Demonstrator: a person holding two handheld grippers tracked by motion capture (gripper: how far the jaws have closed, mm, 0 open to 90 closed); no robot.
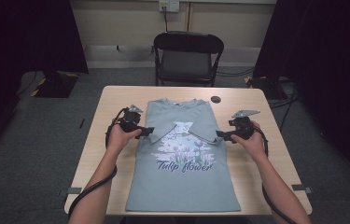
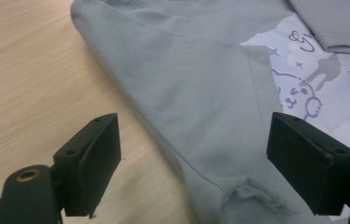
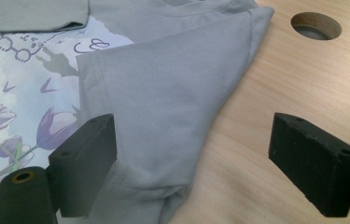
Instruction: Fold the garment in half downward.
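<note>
Grey-blue T-shirt (image 1: 182, 182) with purple tulip print, pale wood table (image 1: 112, 100), black tongs (image 1: 143, 131)

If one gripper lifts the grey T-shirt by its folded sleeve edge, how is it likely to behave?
The T-shirt will probably drape and sag: its sleeve already lies folded flat and puckers at the fold. It looks thin, so likely light. On the smooth wooden table it may slide and bunch if pushed.

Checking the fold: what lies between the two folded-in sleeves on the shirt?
In the high view, the printed chest of the T-shirt lies between the left sleeve and right sleeve: pale cartoon print, tulips below.
</note>
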